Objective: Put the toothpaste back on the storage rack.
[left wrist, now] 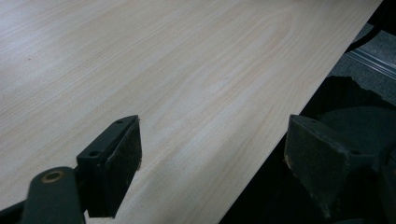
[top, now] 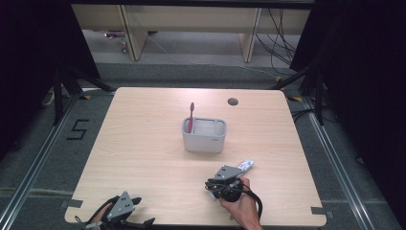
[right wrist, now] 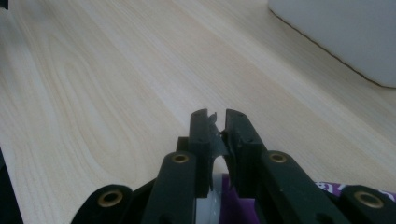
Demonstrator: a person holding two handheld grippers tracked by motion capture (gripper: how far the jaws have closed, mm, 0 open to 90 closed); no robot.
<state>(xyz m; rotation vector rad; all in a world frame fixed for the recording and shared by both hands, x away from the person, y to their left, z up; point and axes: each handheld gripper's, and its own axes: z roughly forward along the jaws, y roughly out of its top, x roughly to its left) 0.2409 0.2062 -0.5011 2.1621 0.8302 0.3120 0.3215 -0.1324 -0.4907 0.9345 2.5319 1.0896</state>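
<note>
A grey two-compartment holder (top: 204, 136) stands mid-table with a pink toothbrush (top: 191, 115) upright in its left compartment. Near the front right, a white toothpaste tube (top: 247, 165) pokes out beyond my right gripper (top: 238, 169). In the right gripper view the jaws of my right gripper (right wrist: 220, 126) are pinched together on the tube's thin flat end, and the tube's purple-and-white body (right wrist: 223, 193) shows below them. My left gripper (top: 143, 211) rests at the table's front left edge. Its fingers (left wrist: 116, 158) stand wide apart with nothing between them.
The holder's pale wall (right wrist: 341, 32) rises ahead and to the right of the right gripper. A cable hole (top: 232, 101) sits at the table's (top: 143, 143) far side. In the left gripper view the table edge (left wrist: 261, 154) runs between the jaws, with dark floor beyond.
</note>
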